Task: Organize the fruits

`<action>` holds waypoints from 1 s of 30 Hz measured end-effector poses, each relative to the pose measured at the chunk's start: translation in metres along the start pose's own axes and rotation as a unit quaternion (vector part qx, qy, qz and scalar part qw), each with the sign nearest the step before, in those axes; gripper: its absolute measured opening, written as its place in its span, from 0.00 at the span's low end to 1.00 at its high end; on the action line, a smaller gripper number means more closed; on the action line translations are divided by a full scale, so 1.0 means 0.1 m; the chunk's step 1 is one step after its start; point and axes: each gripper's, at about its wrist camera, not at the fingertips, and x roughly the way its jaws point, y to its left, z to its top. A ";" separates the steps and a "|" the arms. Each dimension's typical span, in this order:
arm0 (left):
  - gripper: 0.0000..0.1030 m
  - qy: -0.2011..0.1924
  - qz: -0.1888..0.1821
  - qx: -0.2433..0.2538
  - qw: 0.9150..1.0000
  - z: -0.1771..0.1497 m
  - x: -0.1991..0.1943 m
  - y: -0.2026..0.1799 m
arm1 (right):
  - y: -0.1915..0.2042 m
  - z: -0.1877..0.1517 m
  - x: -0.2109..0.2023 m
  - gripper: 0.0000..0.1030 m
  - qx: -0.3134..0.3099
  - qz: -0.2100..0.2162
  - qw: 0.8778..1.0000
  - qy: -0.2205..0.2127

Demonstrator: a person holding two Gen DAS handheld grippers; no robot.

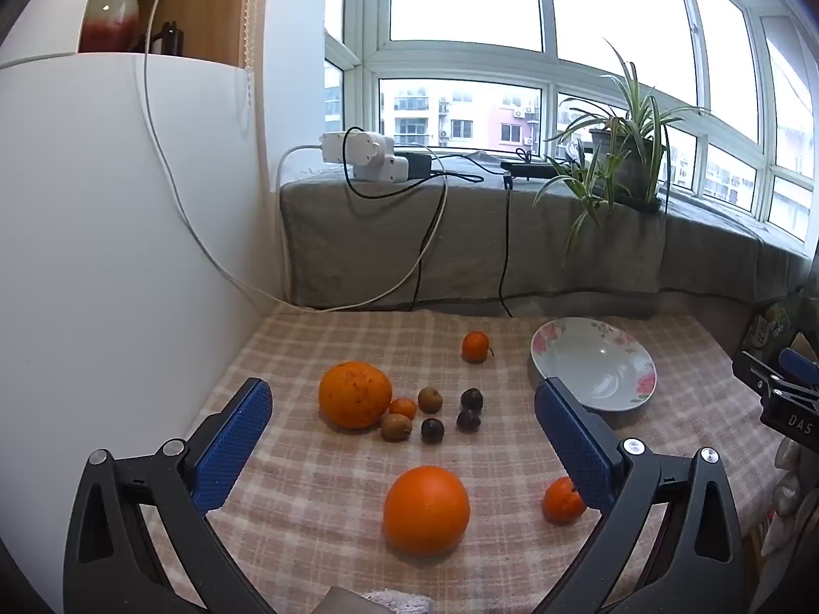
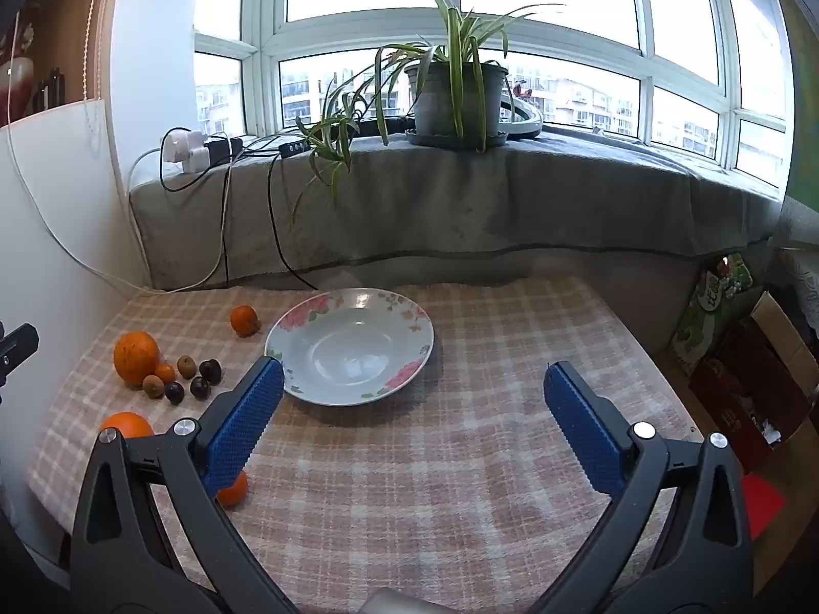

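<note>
small orange (image 2: 233,490) half hidden behind right tool (image 2: 413,395)

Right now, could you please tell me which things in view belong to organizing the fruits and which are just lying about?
For the job:
- big oranges
- small mandarins
- brown fruits
- dark fruits
- floral plate, empty
- both open claws

Lying about:
- potted plant
- power strip and cables
- vase
- boxes

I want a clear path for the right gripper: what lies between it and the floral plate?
Nothing: in the right wrist view only bare checked cloth lies between the open right gripper and the empty plate.
</note>
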 end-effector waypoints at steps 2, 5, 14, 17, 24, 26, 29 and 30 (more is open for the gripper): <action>0.99 0.000 0.000 0.000 1.000 0.00 0.00 0.00 | 0.01 0.00 0.03 1.00 0.000 0.001 1.000 0.000; 0.99 -0.001 0.000 -0.001 1.000 0.00 0.00 0.00 | 0.01 -0.01 0.02 1.00 0.000 0.001 1.000 0.001; 0.99 0.000 0.000 0.000 1.000 0.00 0.00 0.00 | 0.01 -0.06 0.02 1.00 -0.002 0.001 1.000 0.001; 0.99 0.000 0.000 0.000 1.000 0.00 0.00 0.00 | 0.01 -0.04 0.02 1.00 0.000 0.001 1.000 0.000; 0.99 0.000 -0.001 -0.001 1.000 0.00 0.00 0.00 | 0.01 -0.03 0.02 1.00 -0.001 0.002 1.000 0.003; 0.99 0.000 -0.001 -0.001 1.000 0.00 0.00 0.00 | 0.01 -0.04 0.04 1.00 -0.001 0.001 1.000 0.002; 0.99 0.001 -0.001 0.000 1.000 0.00 0.00 0.00 | 0.03 -0.04 0.04 1.00 -0.001 0.003 1.000 0.004; 0.99 0.000 -0.001 0.000 1.000 0.00 0.00 0.00 | 0.05 -0.06 0.06 1.00 -0.003 0.003 1.000 0.001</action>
